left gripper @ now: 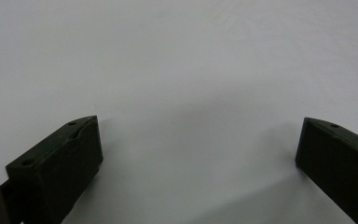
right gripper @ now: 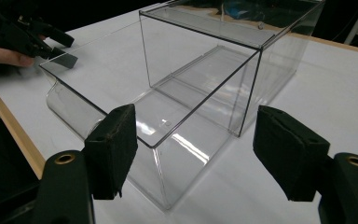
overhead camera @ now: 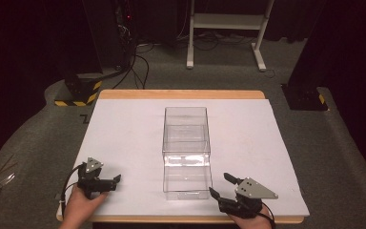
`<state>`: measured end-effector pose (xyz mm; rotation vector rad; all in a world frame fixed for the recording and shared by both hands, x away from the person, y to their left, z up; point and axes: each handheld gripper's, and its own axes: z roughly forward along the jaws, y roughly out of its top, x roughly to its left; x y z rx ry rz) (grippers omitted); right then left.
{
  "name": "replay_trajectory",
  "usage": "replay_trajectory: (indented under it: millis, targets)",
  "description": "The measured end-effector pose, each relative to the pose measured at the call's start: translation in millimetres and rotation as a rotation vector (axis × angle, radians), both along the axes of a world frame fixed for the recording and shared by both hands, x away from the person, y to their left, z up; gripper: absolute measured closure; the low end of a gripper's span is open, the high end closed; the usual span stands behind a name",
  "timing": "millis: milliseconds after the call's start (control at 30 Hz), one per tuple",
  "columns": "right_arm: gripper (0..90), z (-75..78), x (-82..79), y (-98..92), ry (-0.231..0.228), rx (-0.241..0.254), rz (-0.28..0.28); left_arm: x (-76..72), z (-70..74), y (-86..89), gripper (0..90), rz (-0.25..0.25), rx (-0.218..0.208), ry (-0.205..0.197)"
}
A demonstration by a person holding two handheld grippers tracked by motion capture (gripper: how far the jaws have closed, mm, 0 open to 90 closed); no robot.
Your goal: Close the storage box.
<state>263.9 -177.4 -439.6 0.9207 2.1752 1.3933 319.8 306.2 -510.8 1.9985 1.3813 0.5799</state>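
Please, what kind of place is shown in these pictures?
Probably a lab or workshop set up for recording, not a home. A table under a white sheet stands on grey carpet, with black cables trailing on the floor, a hazard-striped base and a white metal frame behind it.

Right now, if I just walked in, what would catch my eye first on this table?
Most likely the clear plastic box in the middle of the white table, with its drawer pulled out toward the person. Next, the two black hand-held tools at the near edge: the left gripper and the right gripper, both with fingers apart and holding nothing.
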Motion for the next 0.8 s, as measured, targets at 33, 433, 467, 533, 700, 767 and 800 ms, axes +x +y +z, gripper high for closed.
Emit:
replay_trajectory:
  millis: [33,433,467,533,700,767,800]
  targets:
    - [30.8,-1.6,-0.2,0.9,0.004,-0.003,0.004,0.0,0.0,0.0,0.6,0.0,0.0,0.0]
    - [30.8,-12.4,-0.1,8.6,0.027,-0.041,0.036,0.0,0.0,0.0,0.6,0.0,0.0,0.0]
    - [30.8,-13.1,-0.1,9.3,0.028,-0.043,0.037,0.0,0.0,0.0,0.6,0.0,0.0,-0.001]
    - [30.8,-14.3,0.3,10.4,0.03,-0.046,0.038,0.0,0.0,0.0,0.6,0.0,0.0,0.0]
    - [30.3,-18.2,1.6,14.4,0.04,-0.06,0.046,0.0,0.0,0.0,0.6,0.0,0.0,0.0]
    - [30.2,-19.2,1.9,15.7,0.045,-0.064,0.049,0.0,0.0,0.0,0.6,0.0,-0.001,0.0]
    - [30.2,-19.2,1.9,15.7,0.045,-0.064,0.049,0.0,0.0,0.0,0.6,0.0,-0.001,0.0]
